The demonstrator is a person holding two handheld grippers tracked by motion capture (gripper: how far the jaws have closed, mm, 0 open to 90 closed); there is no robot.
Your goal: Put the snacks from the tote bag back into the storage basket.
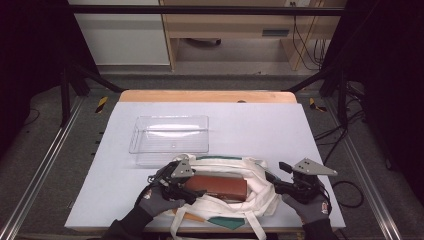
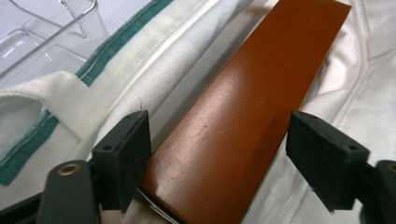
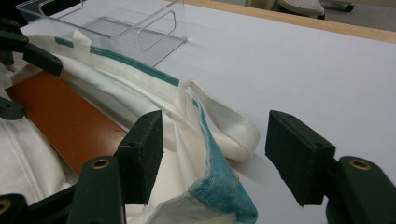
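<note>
At lower centre of the high view, a brown case (image 1: 218,186) is lying on a white tote bag (image 1: 260,187) on the desk (image 1: 300,130). The left gripper (image 2: 217,154) is straddling the case, jaws released. The right gripper (image 3: 212,156) is straddling the bag's teal-trimmed edge, jaws released. A clear tray (image 1: 170,134) is sitting behind the bag.

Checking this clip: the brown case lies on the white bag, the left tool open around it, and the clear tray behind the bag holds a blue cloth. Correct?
Not quite: the clear tray is empty, as the high view shows. The rest stands: the brown case lies on the white bag with the left tool open around it.
</note>
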